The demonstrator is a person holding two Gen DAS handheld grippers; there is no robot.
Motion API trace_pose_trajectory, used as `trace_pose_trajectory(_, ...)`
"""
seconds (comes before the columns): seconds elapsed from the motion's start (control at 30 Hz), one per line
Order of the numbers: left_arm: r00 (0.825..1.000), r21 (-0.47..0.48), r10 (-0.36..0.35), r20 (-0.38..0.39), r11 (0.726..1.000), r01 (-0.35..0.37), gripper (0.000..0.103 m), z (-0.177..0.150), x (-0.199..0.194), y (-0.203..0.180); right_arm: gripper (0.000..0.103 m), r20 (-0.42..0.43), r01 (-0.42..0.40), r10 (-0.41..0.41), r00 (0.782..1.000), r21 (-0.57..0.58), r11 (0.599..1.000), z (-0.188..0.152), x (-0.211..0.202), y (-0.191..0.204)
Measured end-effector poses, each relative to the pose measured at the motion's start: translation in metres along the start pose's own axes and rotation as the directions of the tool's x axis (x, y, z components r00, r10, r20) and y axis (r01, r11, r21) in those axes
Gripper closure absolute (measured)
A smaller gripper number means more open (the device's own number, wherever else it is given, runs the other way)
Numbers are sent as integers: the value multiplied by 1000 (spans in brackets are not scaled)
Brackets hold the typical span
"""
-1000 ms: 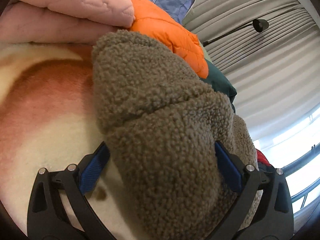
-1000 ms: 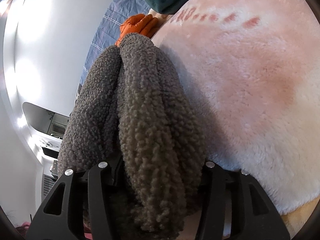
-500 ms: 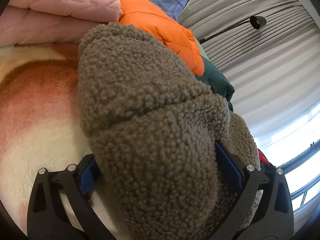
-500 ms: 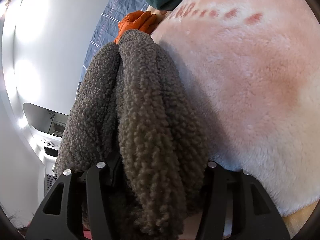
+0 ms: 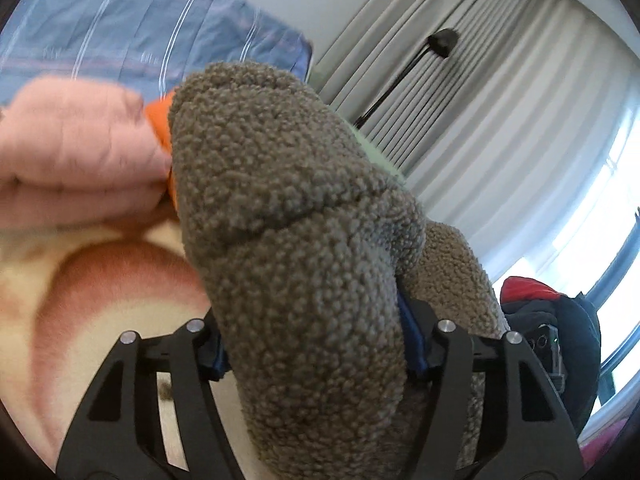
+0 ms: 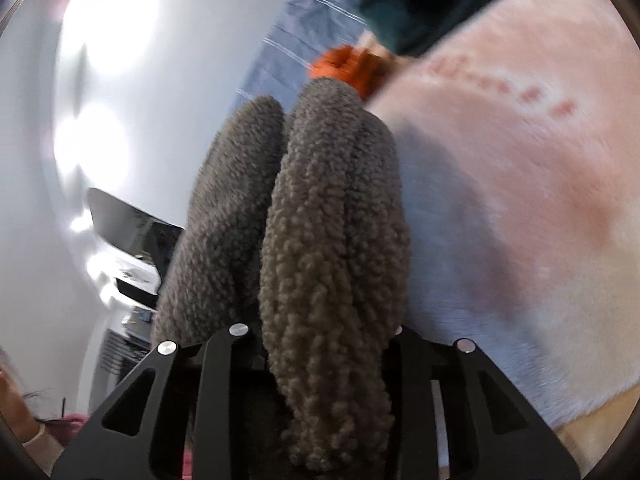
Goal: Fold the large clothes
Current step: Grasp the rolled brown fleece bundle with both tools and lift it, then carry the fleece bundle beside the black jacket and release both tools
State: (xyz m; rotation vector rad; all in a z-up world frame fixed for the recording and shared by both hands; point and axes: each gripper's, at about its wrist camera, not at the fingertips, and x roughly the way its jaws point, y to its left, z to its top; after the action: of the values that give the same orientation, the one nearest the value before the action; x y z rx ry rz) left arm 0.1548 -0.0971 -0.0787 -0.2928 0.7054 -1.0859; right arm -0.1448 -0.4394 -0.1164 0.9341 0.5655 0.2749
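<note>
Fleece, brown and curly, fills both your views: the fleece garment (image 5: 296,248) is bunched above the cream and pink blanket (image 5: 80,288). Your left hand-held gripper (image 5: 316,352) has just been closing and its blue pads press the fleece between them. Your right hand-held gripper (image 6: 320,344) has also just been closing and clamps a thick fold of the same garment (image 6: 332,240), beside the blanket (image 6: 520,200).

Pretty bright room: pale pleated curtains (image 5: 500,92) cover the wall, with daylight blowing out the window (image 5: 592,240) beside them. A black floor lamp (image 5: 440,40) stands against the curtains. Other side's a plain white wall (image 6: 168,92) with glare spots.
</note>
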Motion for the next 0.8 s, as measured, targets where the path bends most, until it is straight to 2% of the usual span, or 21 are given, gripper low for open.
trace_pose_trajectory(0.1,997,16,22,73,1000,-23,39,2,-38,-16,74,-20,-21,20,1000,-75,997,-3,3,28)
trace_pose_trajectory(0.23,981,0,73,182,997,-74,39,-1,-113,-26,74,-104,-123,106,989,-175,977,-10,24,75)
trace_pose_trajectory(0.3,962,-2,137,235,990,-140,39,-8,-161,-32,74,-172,-175,139,975,-215,961,-15,41,97)
trace_pose_trajectory(0.4,922,-35,245,299,969,-246,39,-23,-234,-31,74,-313,-263,175,933,-264,928,-29,86,135)
trace_pose_trajectory(0.43,909,-51,279,310,960,-277,39,-28,-253,-28,74,-368,-294,180,912,-280,914,-36,107,149)
trace_pose_trajectory(0.53,849,-117,418,324,908,-403,38,-44,-315,-14,74,-503,-372,198,841,-272,888,-56,173,182)
trace_pose_trajectory(0.6,795,-173,519,313,855,-490,38,-50,-354,6,74,-577,-421,216,788,-248,872,-70,219,201)
trace_pose_trajectory(0.63,779,-189,544,310,839,-511,38,-50,-364,13,74,-618,-443,221,754,-231,866,-79,250,213)
trace_pose_trajectory(0.7,735,-218,606,303,795,-566,38,-45,-394,37,75,-665,-464,208,717,-233,855,-91,294,233)
trace_pose_trajectory(0.73,721,-222,625,298,780,-585,38,-40,-404,47,75,-686,-473,196,701,-241,848,-96,321,247)
trace_pose_trajectory(0.77,697,-225,655,292,755,-615,38,-34,-421,64,75,-699,-478,185,690,-249,842,-100,345,259)
trace_pose_trajectory(0.8,680,-225,675,286,737,-637,38,-27,-430,76,75,-711,-485,173,681,-261,835,-104,373,277)
